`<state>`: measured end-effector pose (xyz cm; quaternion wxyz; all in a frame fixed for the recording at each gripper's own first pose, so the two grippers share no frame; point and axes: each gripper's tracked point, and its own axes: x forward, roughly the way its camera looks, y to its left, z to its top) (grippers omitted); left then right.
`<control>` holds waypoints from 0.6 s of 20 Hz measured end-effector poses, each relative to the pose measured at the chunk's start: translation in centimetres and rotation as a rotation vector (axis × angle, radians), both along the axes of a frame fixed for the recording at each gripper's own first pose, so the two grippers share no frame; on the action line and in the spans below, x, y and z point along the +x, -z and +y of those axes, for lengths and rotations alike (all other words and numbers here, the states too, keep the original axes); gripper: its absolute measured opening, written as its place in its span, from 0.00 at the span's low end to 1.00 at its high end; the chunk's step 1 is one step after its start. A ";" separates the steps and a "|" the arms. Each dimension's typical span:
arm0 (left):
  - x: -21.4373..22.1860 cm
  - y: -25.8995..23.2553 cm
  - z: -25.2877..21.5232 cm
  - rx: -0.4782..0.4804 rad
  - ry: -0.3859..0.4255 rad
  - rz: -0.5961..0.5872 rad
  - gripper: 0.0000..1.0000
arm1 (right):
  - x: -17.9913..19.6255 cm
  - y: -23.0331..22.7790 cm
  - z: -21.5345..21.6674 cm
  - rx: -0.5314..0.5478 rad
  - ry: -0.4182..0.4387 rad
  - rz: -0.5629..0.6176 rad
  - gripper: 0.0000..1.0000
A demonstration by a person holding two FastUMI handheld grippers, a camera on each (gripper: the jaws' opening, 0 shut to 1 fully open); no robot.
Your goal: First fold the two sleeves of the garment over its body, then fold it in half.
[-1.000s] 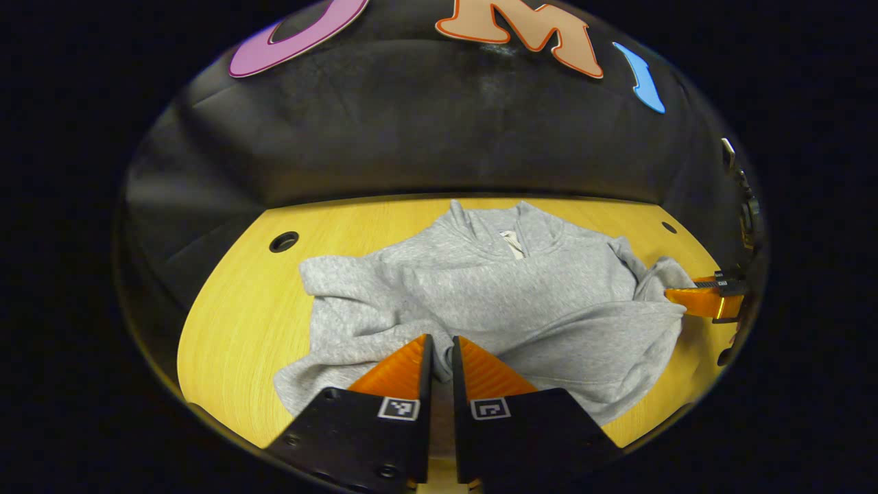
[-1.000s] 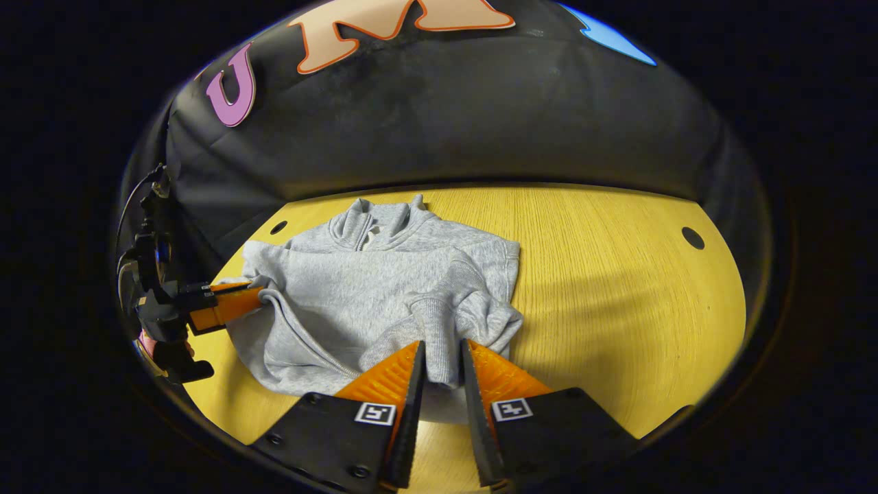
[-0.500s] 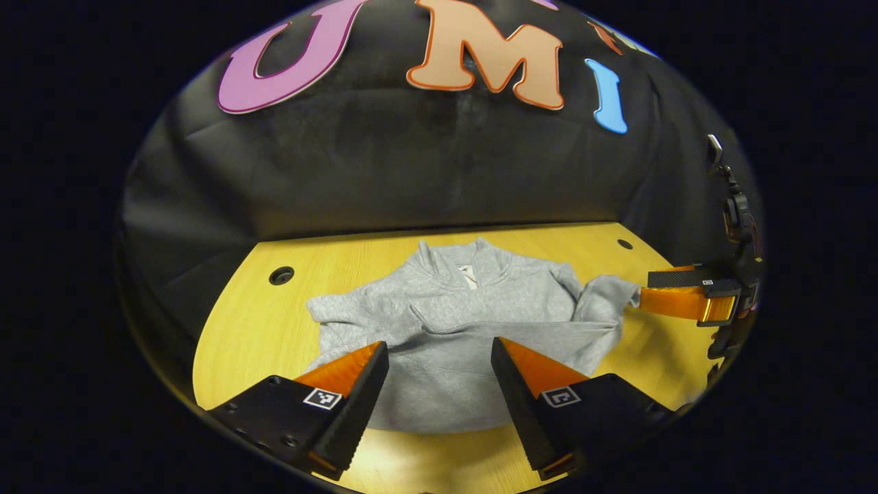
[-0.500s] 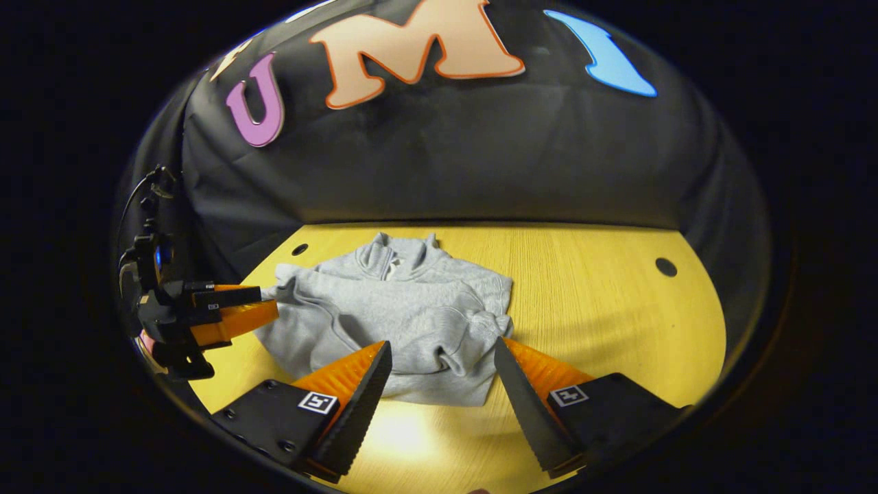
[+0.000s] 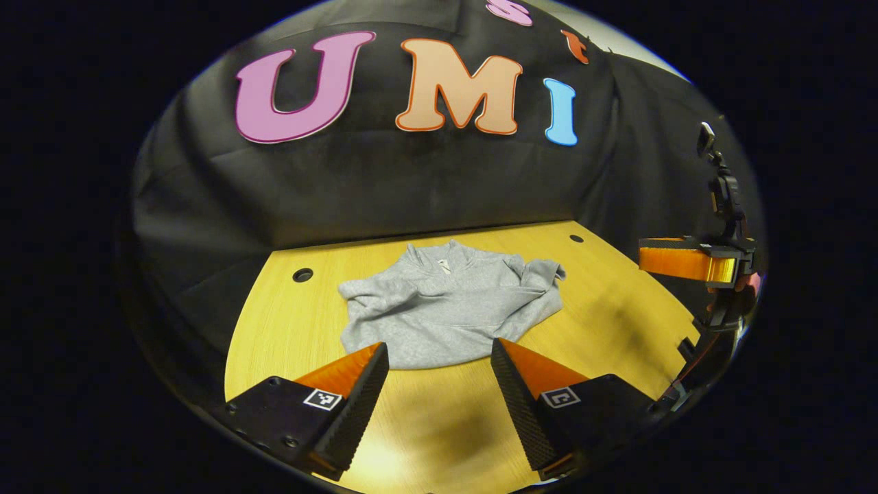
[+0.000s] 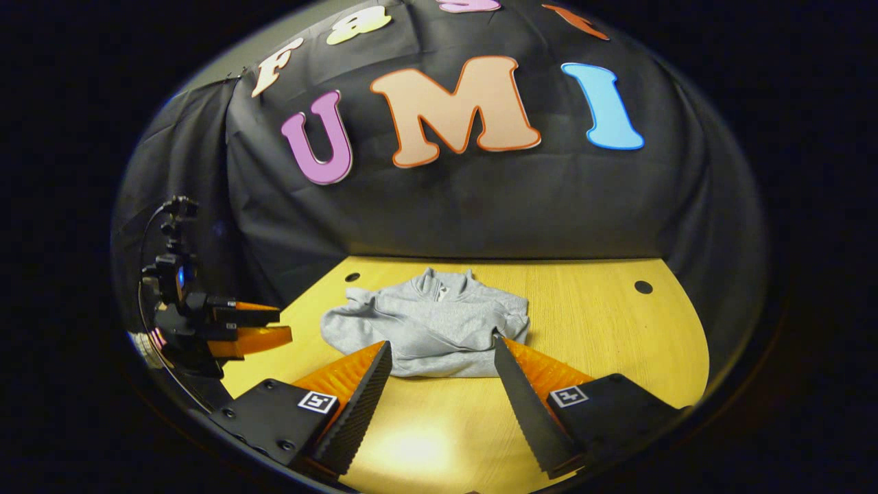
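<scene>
A grey sweatshirt (image 5: 449, 309) lies folded in a compact bundle on the yellow wooden table (image 5: 288, 329), collar toward the back wall; it also lies mid-table in the right gripper view (image 6: 429, 329). My left gripper (image 5: 439, 346) hangs open above the table, short of the garment's near edge, nothing between its fingers. My right gripper (image 6: 442, 346) is open too, held back from the garment's near hem. The right gripper appears at the right edge of the left gripper view (image 5: 686, 264), and the left gripper at the left of the right gripper view (image 6: 254, 326), both off the cloth.
Round cable holes sit in the tabletop at the back left (image 5: 302, 275) and back right (image 6: 643, 287). Black cloth walls close the table's back and sides. Bare wood lies in front of and to the right of the garment.
Both grippers went from shut on the garment to open, then drew back and up from it. The sweatshirt was left on the table in a smaller folded bundle.
</scene>
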<state>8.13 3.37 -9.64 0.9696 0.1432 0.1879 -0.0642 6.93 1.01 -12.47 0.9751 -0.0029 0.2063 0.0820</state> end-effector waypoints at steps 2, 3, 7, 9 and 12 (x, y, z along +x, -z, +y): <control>-2.2 0.0 -0.4 -0.039 -0.023 -0.011 0.89 | -1.8 -1.8 0.0 0.024 0.037 -0.052 0.96; -3.0 -0.1 -0.5 -0.044 -0.031 -0.019 0.89 | -2.6 -2.4 -0.2 0.026 0.060 -0.076 0.97; -5.2 -0.7 0.8 -0.003 -0.075 -0.053 0.89 | -5.6 -2.9 -1.1 -0.006 0.121 -0.139 0.96; -5.7 -0.4 1.1 0.002 -0.082 -0.050 0.89 | -6.7 -2.2 -1.4 -0.007 0.148 -0.131 0.96; -5.6 0.0 1.6 0.040 -0.069 -0.058 0.89 | -8.0 -1.5 -1.7 0.007 0.176 -0.111 0.97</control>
